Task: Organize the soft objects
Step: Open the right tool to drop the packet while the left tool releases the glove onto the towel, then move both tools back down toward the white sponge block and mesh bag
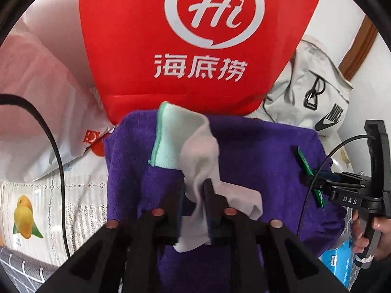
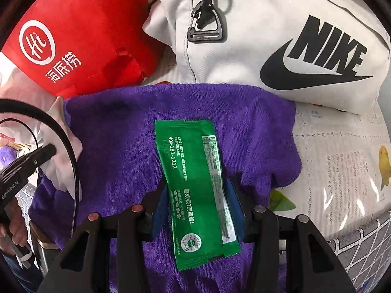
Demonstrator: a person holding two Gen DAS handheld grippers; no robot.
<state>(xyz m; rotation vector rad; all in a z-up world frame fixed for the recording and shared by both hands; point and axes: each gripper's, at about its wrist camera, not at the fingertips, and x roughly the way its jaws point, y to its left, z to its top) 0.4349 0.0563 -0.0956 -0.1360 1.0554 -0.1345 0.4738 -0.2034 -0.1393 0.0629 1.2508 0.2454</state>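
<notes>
1. Left gripper [image 1: 195, 210]: clamped on white sock [image 1: 202, 151], held over purple towel [image 1: 256, 151].
2. Right gripper [image 2: 198, 202]: clamped on green packet [image 2: 195, 183], above the same towel.
3. Step judged: sorting; next, each item needs a destination.

The red bag [image 1: 171, 44] and white Nike bag [image 2: 281, 48] wall off the purple towel's [image 2: 117, 131] far edge (both touching it); the patterned cover [image 2: 342, 161] beside it lies open.

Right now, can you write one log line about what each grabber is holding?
left gripper: shut on white sock | right gripper: shut on green packet | both over purple towel
</notes>
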